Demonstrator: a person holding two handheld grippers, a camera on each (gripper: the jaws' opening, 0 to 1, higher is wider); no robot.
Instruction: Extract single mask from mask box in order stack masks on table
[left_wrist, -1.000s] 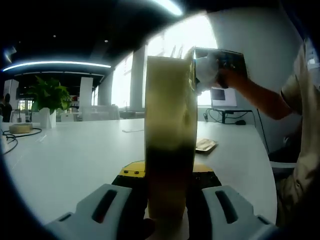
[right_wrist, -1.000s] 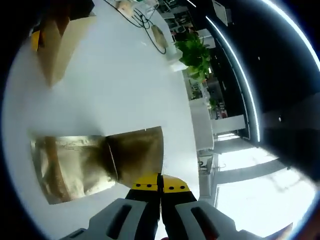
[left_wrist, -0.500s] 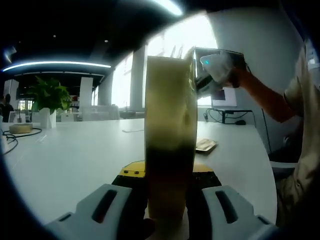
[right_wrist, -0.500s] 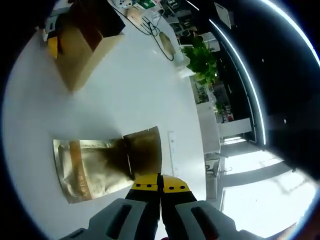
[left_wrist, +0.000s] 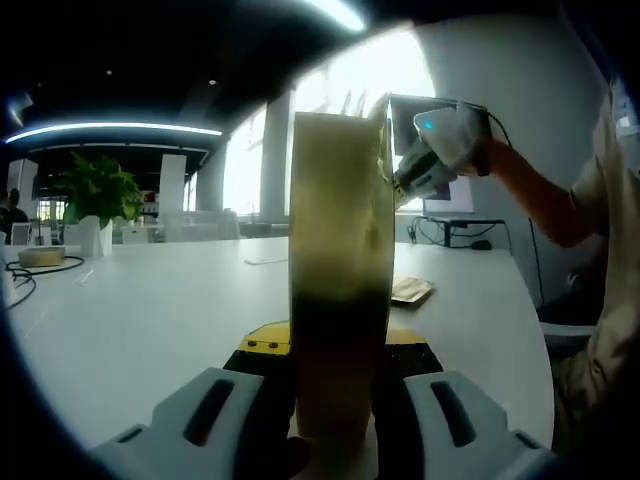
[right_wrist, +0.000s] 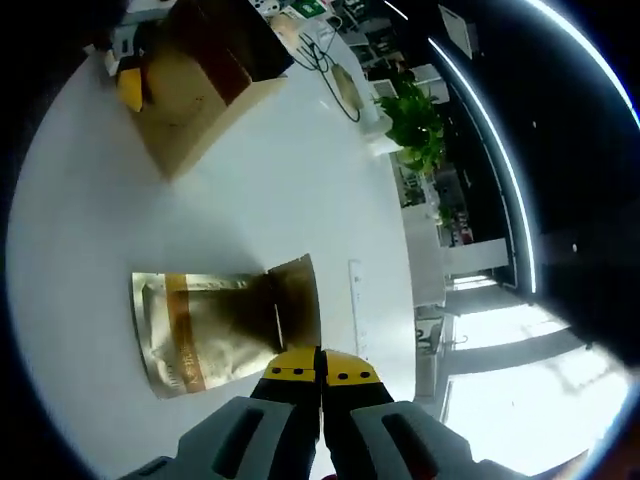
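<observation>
Left gripper view – left gripper (left_wrist: 335, 400) clamps mask box (left_wrist: 340, 270); right gripper (right_wrist: 320, 372) together – contents hidden.

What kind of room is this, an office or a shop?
Probably an open office: a wide white table, a potted plant, a monitor on a desk by big windows, and strip lights overhead.

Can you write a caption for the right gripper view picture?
The shut right gripper hangs above gold mask packets lying on the white table, the open mask box farther off.
</observation>
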